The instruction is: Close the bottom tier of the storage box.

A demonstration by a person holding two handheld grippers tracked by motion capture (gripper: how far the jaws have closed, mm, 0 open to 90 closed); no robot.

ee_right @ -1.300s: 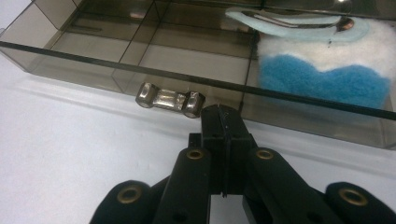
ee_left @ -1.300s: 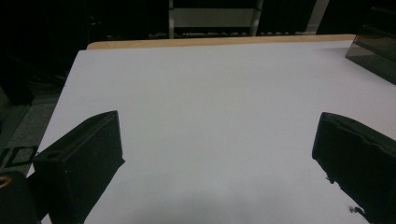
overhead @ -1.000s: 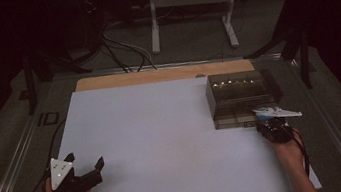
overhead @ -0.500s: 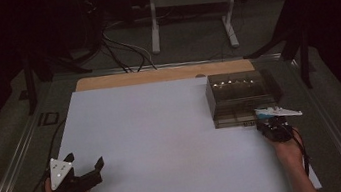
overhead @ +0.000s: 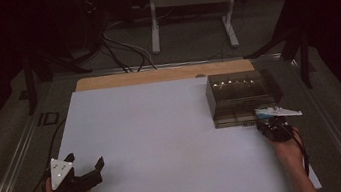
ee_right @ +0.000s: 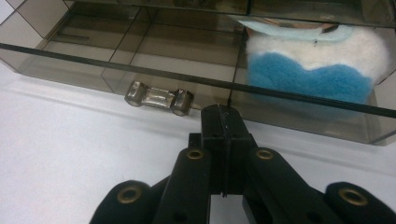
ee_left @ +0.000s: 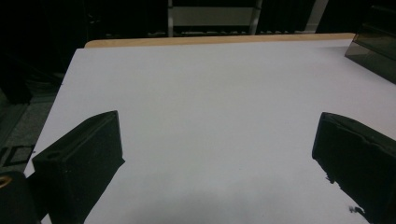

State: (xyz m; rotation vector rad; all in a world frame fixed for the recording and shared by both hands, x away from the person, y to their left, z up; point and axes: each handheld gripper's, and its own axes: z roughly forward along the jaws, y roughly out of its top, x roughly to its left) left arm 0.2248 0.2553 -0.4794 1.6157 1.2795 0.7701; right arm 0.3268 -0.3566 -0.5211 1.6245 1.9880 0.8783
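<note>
A smoked clear plastic drawer box (overhead: 239, 96) sits at the right of the white table top (overhead: 163, 127). My right gripper (overhead: 267, 124) is at its front, jaws shut with nothing seen between them. In the right gripper view the shut tips (ee_right: 223, 114) meet the drawer's front wall (ee_right: 140, 77), just right of a small metal handle (ee_right: 159, 98). Behind that wall lies a fluffy blue and white pad (ee_right: 317, 60) in a compartment. My left gripper (overhead: 85, 159) rests at the near left, open and holding nothing; its jaws (ee_left: 219, 126) stand wide apart over bare white surface.
A wooden strip (overhead: 165, 74) runs along the table's far edge. Metal rails (overhead: 19, 147) flank the table. Cables (overhead: 121, 47) and a stand's legs (overhead: 188, 18) are on the dark floor beyond. The box's corner (ee_left: 373, 51) appears far right in the left gripper view.
</note>
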